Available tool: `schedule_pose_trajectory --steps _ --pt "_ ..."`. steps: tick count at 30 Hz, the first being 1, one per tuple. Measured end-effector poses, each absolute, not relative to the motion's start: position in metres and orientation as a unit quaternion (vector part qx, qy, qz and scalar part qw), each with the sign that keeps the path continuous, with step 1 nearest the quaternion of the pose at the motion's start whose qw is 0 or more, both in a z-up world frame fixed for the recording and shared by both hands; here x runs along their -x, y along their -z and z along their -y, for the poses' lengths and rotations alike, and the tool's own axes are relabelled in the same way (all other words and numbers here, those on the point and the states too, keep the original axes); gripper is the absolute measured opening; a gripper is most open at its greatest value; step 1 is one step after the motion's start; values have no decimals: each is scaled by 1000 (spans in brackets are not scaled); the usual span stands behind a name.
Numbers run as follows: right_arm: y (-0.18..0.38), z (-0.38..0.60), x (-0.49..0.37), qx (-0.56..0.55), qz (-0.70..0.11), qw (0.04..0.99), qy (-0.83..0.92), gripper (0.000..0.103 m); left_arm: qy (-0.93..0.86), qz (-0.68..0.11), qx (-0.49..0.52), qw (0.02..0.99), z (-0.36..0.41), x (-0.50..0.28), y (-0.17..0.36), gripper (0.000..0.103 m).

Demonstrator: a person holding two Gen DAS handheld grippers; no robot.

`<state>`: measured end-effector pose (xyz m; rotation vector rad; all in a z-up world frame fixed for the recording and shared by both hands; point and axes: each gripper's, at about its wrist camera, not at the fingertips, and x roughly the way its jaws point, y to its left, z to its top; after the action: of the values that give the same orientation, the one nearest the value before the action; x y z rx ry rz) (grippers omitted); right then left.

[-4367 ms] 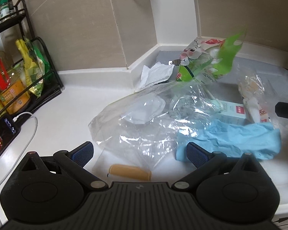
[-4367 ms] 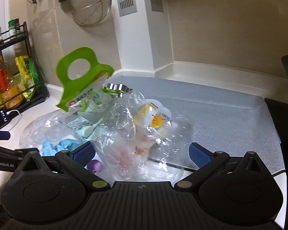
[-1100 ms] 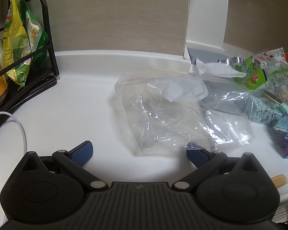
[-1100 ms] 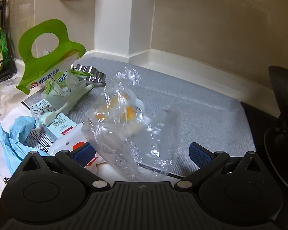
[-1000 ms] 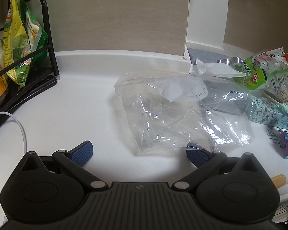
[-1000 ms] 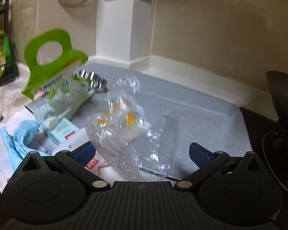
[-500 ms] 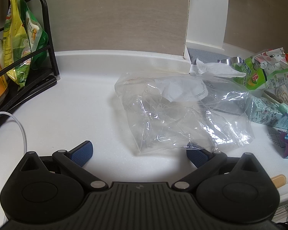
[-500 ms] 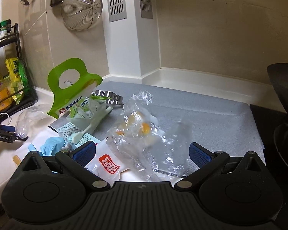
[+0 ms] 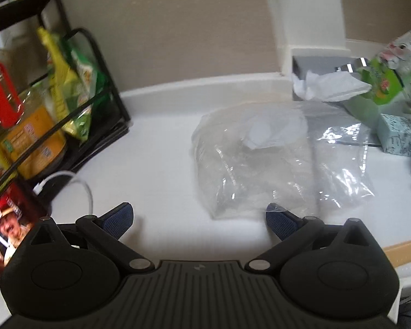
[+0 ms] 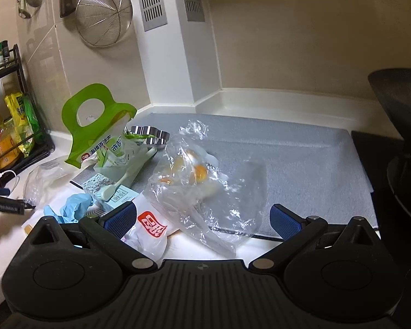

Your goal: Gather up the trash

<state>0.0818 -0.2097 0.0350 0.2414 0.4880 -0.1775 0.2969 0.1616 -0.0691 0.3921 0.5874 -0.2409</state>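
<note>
Holding nothing, your left tongs (image 9: 197, 218) gape at the near edge of the clear bag (image 9: 282, 156) on the white surface (image 9: 156, 164); your right tongs (image 10: 204, 216) gape around a crumpled plastic wrapper (image 10: 205, 186) overlapping the grey mat (image 10: 301, 161).

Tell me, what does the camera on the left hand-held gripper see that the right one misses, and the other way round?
Only the left view shows a crumpled white tissue and a white cable by the rack.

Only the right view shows a hanging strainer, a grey mat, a dark pan, a blue glove and a clear bag with orange bits.

Both show the large clear bag, the green-handled package, the patterned box and the black rack.
</note>
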Motion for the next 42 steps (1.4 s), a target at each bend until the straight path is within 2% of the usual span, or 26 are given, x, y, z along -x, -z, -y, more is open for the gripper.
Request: schedule_pose_trajectory --steps 3,9,34,42 --pt "-35 209 -80 -113 -243 959 89 103 196 -297 -137 925 -173 -307 74 103" --pt "-35 211 -85 -97 -248 957 110 103 217 -325 -87 916 -178 -327 79 103" --pt "-34 203 -106 -44 -276 950 136 103 212 -324 -87 918 -181 -327 79 103" --pt "-40 207 -93 -49 -241 961 126 103 212 -324 -87 918 -181 -327 79 103"
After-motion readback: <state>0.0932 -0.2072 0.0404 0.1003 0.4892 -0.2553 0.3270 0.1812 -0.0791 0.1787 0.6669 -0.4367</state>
